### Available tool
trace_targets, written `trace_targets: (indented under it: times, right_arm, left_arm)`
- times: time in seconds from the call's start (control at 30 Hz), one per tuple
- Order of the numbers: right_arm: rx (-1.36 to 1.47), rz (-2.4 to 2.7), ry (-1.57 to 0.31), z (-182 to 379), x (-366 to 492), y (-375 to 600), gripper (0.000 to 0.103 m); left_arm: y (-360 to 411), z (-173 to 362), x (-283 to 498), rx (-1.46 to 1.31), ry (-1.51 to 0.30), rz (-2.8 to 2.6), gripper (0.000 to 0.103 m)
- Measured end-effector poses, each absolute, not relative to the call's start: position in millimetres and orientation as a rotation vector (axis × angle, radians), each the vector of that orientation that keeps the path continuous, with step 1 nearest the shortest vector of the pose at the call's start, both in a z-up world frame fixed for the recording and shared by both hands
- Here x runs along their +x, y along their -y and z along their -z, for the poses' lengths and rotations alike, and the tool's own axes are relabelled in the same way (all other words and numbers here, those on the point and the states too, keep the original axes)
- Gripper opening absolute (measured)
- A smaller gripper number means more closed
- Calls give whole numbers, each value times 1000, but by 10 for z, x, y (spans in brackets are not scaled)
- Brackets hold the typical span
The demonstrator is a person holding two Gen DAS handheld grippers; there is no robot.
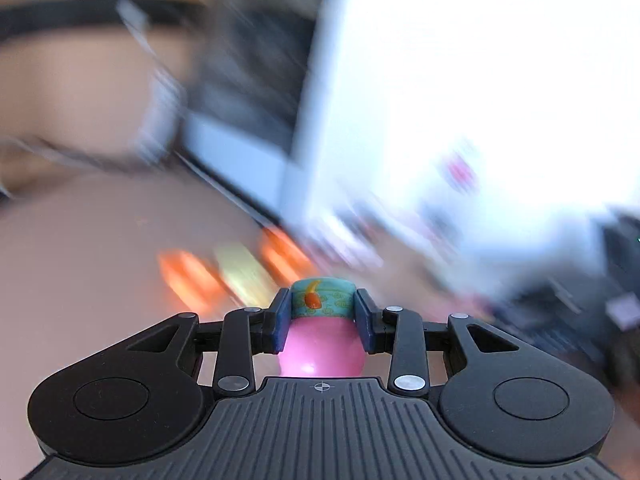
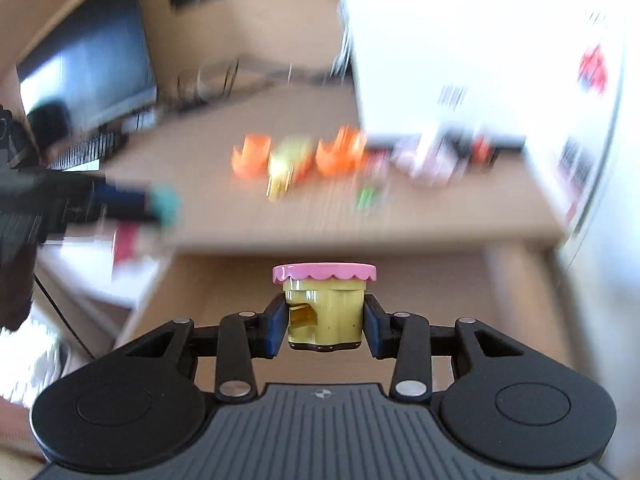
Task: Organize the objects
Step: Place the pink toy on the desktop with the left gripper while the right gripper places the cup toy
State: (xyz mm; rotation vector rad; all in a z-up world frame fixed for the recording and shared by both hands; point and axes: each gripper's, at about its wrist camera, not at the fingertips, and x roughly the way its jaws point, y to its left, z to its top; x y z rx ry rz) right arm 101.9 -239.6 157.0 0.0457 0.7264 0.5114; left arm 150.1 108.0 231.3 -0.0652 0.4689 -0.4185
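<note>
My left gripper [image 1: 322, 320] is shut on a pink toy with a teal patterned band and an orange mark [image 1: 322, 320], held above the wooden desk [image 1: 100, 248]. My right gripper [image 2: 325, 324] is shut on a yellow-green toy cup with a pink scalloped lid [image 2: 325, 304], held above the desk's front edge. Blurred orange toys [image 2: 252, 156] and a yellow-green toy [image 2: 286, 164] stand in a row on the desk; they also show in the left wrist view [image 1: 188, 276]. The left gripper appears blurred at the left of the right wrist view [image 2: 120, 200].
Both views are motion-blurred. A large white box [image 2: 460, 48] stands at the back right with small items [image 2: 436, 160] at its foot. A dark monitor [image 2: 88, 64] and keyboard [image 2: 84, 152] are at the back left. An open wooden drawer [image 2: 420, 280] lies below the desk edge.
</note>
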Motion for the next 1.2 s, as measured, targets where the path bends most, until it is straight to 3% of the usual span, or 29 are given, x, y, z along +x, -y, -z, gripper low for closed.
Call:
trace_targets:
  times: [0.17, 0.3, 0.43, 0.73, 0.9, 1.07, 1.2]
  right_arm:
    - [52, -428, -570, -1922, 1390, 2525, 39]
    - [-29, -317, -504, -1966, 1852, 2531, 39]
    - [-7, -297, -598, -1679, 2367, 2474, 39]
    - [-25, -297, -708, -1260, 2707, 2286, 39]
    - [-27, -307, -710, -1331, 2607, 2318, 70]
    - [-1, -309, -677, -1514, 2369, 2470, 72]
    - [44, -327, -666, -1654, 2112, 2618, 82]
  left_arm:
    - [-1266, -2086, 2131, -45, -487, 172, 38]
    - [-1434, -1828, 2205, -10, -541, 124, 38]
    - [-1516, -1509, 2321, -52, -589, 147, 40]
    - [-1540, -1406, 2366, -32, -571, 190, 44]
    - [-1616, -1470, 2308, -82, -512, 158, 41]
    - [-1661, -1689, 2119, -112, -405, 117, 40]
    - [-1515, -1858, 1870, -111, -337, 163, 40]
